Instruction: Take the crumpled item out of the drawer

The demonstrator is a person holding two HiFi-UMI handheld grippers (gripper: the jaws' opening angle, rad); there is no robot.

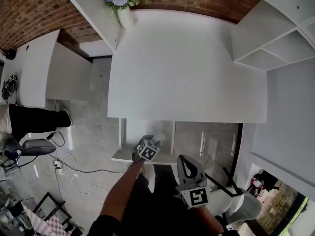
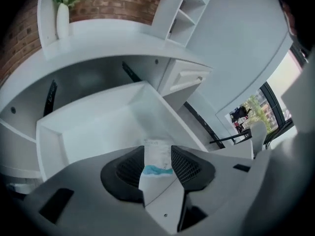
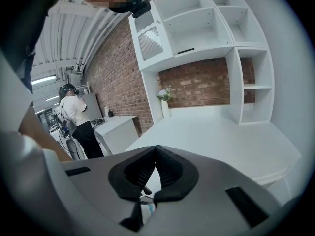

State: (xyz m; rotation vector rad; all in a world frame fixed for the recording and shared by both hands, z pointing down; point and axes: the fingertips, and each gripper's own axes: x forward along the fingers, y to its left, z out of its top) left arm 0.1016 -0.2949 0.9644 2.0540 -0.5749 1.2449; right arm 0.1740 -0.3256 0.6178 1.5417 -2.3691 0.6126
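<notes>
Under the white desk (image 1: pixel 187 68) a white drawer (image 2: pixel 98 127) stands pulled out; in the head view the drawer (image 1: pixel 123 154) shows at the desk's front left. A crumpled white item with a teal mark (image 2: pixel 157 160) lies on the drawer's floor near the front. My left gripper (image 2: pixel 157 151) hangs over it, open, with the item in the gap between its dark pads; I see no pad pressing on it. From the head view the left gripper (image 1: pixel 149 144) is at the drawer's front edge. My right gripper (image 3: pixel 156 150) is shut and empty, held back below the desk edge (image 1: pixel 184 163).
A white vase of flowers (image 1: pixel 123 4) stands at the desk's back left. White shelving (image 1: pixel 275 38) rises on the right. A closed drawer front (image 2: pixel 189 77) sits right of the open one. A person (image 1: pixel 29 122) stands at left, cables (image 1: pixel 64 167) lie on the floor, and a chair (image 1: pixel 238 200) is near right.
</notes>
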